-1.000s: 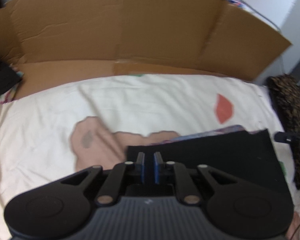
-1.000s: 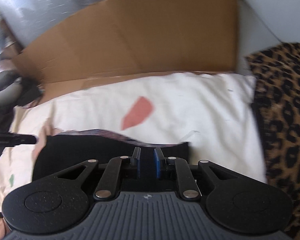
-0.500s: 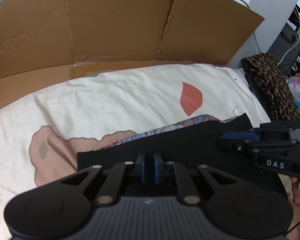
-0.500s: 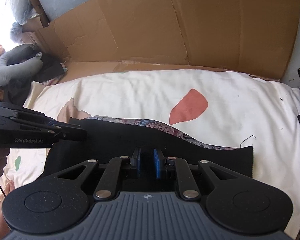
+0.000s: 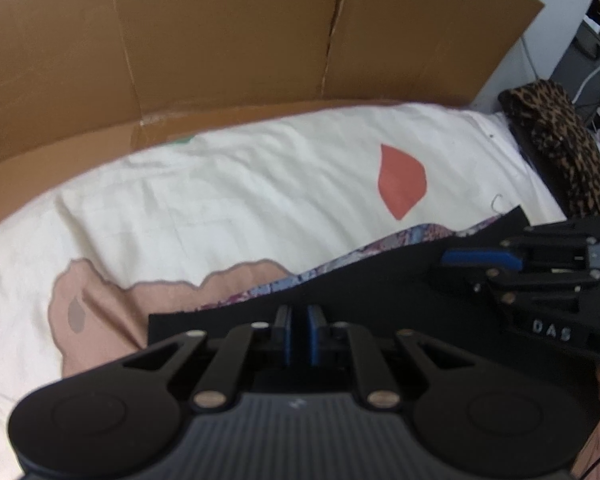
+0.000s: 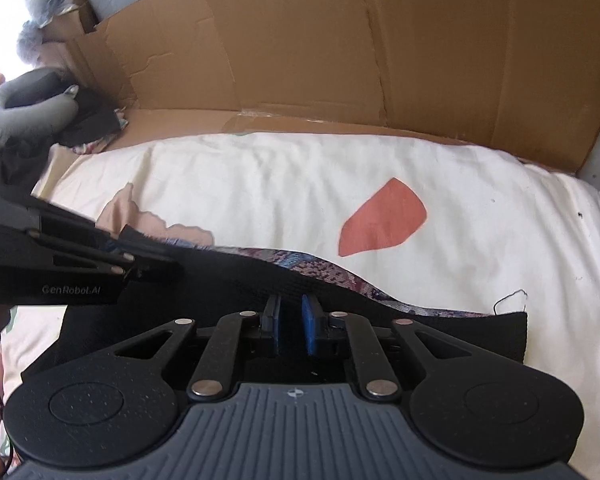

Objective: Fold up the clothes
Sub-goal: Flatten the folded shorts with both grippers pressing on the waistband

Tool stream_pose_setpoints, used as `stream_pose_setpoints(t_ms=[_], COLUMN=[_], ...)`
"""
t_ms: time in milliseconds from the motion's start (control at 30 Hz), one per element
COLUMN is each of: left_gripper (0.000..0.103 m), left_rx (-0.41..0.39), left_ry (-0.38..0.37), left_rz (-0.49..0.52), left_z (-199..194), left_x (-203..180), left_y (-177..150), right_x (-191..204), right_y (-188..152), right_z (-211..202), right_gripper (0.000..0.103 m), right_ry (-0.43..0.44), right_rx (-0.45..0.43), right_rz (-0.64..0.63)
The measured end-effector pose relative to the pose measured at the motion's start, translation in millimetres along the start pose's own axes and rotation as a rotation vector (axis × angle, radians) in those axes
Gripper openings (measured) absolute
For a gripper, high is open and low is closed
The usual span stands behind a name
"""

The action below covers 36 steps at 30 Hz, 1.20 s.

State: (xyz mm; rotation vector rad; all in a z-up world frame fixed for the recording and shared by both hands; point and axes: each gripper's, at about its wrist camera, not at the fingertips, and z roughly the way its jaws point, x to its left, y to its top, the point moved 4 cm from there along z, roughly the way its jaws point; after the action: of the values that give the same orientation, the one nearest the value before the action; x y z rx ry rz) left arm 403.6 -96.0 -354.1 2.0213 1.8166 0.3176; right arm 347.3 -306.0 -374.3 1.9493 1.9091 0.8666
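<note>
A black garment (image 5: 380,292) with a patterned purple-blue lining at its far edge lies folded on a cream bed sheet (image 5: 260,184). It also shows in the right wrist view (image 6: 440,332). My left gripper (image 5: 299,334) is nearly shut, low over the garment's left part, with a narrow gap between its blue pads. My right gripper (image 6: 290,330) sits over the garment's middle with a slightly wider gap. Whether either pinches cloth is hidden by the gripper bodies. Each gripper shows in the other's view: the right one (image 5: 540,272), the left one (image 6: 80,264).
Flattened brown cardboard (image 6: 340,60) stands along the far side of the bed. A leopard-print cloth (image 5: 560,140) lies at the right edge. A grey neck pillow (image 6: 32,116) and dark clothes lie at the far left. The sheet carries a red patch (image 6: 380,216) and a pink one (image 5: 120,308).
Both grippers swung toward each other and came closer together over the garment. The right gripper's pads have parted slightly. The garment stayed flat on the sheet.
</note>
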Motion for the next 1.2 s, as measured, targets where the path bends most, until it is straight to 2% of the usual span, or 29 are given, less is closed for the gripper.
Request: stream_pose_setpoints(t_ms=[167,300,467,633,767,867,1200], left_gripper=[0.009,0.009,0.009,0.009,0.009,0.01,0.01], left_rx=[-0.005,-0.014,-0.096,-0.142,-0.112,-0.067,-0.061], left_ry=[0.009,0.004,-0.013,-0.056,-0.076,-0.055,-0.048], left_rz=[0.032,0.01,-0.023,-0.02,0.021,0.016,-0.004], left_z=[4,-3,-31,-45,-31,-12,-8], left_x=[-2,0,4,-3,-15,-13,-3], left_y=[-2,0,4,5,2,-3,-4], right_x=[-3,-6,-2,4,15,17,10], right_y=[-4,-1,2,0,-6,-8,6], right_z=[4,0,-31,-44,-30,-16,8], right_gripper=[0.013,0.013,0.012,0.012,0.012,0.014,0.012], right_ry=[0.017,0.028,0.036,0.066,0.074,0.06,0.058], right_rx=[-0.017,-0.015,-0.087,-0.105,-0.063,-0.029,-0.014], right_rz=[-0.021,0.003,-0.041,-0.048,-0.077,-0.093,-0.105])
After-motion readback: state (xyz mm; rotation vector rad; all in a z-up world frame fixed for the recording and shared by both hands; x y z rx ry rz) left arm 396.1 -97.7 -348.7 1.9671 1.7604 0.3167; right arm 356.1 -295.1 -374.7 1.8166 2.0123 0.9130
